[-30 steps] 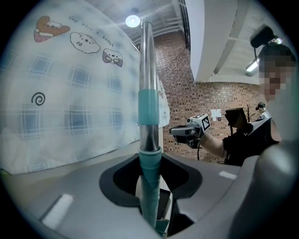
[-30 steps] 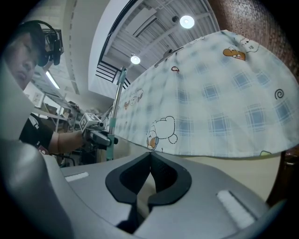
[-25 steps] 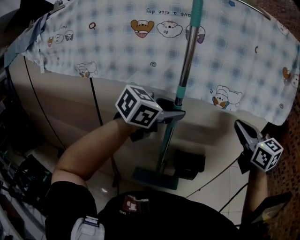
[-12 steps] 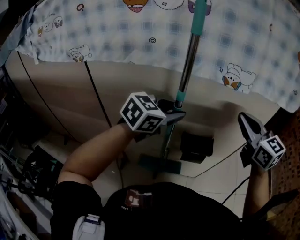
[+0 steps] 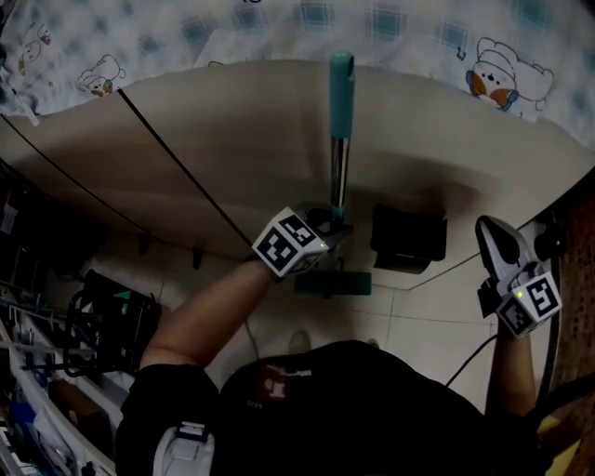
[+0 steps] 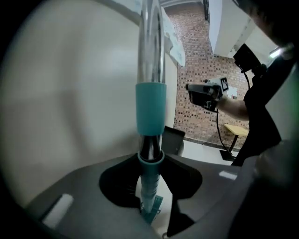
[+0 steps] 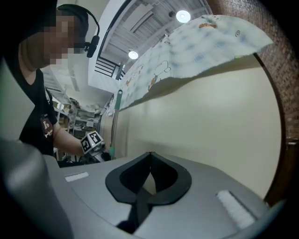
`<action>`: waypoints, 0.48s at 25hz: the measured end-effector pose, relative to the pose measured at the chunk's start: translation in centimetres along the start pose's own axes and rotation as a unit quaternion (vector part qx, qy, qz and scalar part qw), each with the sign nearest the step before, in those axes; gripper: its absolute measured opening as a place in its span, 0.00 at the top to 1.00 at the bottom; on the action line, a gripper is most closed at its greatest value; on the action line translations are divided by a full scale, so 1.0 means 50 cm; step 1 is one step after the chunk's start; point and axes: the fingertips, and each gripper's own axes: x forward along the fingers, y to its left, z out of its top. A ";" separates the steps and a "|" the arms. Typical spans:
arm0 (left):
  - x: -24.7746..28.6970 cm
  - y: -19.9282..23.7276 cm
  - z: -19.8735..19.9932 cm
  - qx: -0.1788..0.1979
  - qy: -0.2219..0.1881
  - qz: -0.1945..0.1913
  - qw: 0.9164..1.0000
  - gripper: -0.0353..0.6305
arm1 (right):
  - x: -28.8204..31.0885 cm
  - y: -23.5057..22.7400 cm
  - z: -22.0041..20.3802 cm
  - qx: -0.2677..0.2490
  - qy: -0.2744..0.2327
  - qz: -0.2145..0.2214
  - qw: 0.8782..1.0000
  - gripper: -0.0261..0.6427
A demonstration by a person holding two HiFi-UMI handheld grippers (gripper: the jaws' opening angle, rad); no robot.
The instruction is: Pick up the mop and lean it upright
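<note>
Cream wall panel [image 5: 232,158], plain; checked cloth with cartoon animals [image 5: 400,28] lay draped over its top edge; pale tiled floor [image 5: 437,321] below; black box [image 5: 407,240] stood on the floor against the panel; thin black cables [image 5: 177,163] ran slantwise across it; brick-patterned wall [image 6: 196,70] beyond; round ceiling lights [image 7: 183,16] were lit

This looks like a lab or workroom. Racks [image 5: 37,390] crammed with gear fill the left, cables [image 5: 177,157] cross a cream partition [image 5: 242,139], and the floor [image 5: 428,311] is pale tile. A brick wall [image 6: 196,60] stands at the right, and round lights [image 7: 182,16] sit in a slatted ceiling.
</note>
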 end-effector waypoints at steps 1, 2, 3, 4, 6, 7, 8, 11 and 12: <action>0.021 -0.003 -0.037 -0.001 0.011 0.000 1.000 0.75 | 0.000 -0.001 -0.029 0.010 0.004 0.000 1.000 0.94; 0.043 -0.007 -0.073 -0.002 0.020 -0.002 1.000 0.75 | 0.000 -0.002 -0.058 0.022 0.007 0.000 1.000 0.94; 0.066 -0.012 -0.108 -0.003 0.027 -0.004 1.000 0.75 | 0.000 -0.003 -0.085 0.034 0.011 0.001 0.999 0.94; 0.089 -0.017 -0.141 -0.004 0.034 -0.006 0.999 0.75 | 0.000 -0.005 -0.113 0.044 0.016 0.001 0.999 0.94; 0.134 -0.025 -0.205 -0.004 0.051 -0.009 0.999 0.75 | -0.002 -0.010 -0.166 0.053 0.026 -0.001 0.998 0.94; 0.154 -0.029 -0.236 -0.003 0.060 -0.011 0.998 0.75 | -0.003 -0.012 -0.191 0.055 0.032 -0.004 0.998 0.94; 0.174 -0.034 -0.267 -0.003 0.067 -0.013 0.998 0.75 | -0.005 -0.013 -0.214 0.058 0.038 -0.007 0.998 0.94; 0.230 -0.042 -0.352 -0.006 0.090 -0.016 0.996 0.75 | -0.010 -0.017 -0.272 0.078 0.052 -0.019 0.995 0.94; 0.248 -0.044 -0.376 -0.006 0.097 -0.017 0.995 0.75 | -0.012 -0.018 -0.288 0.083 0.056 -0.020 0.995 0.94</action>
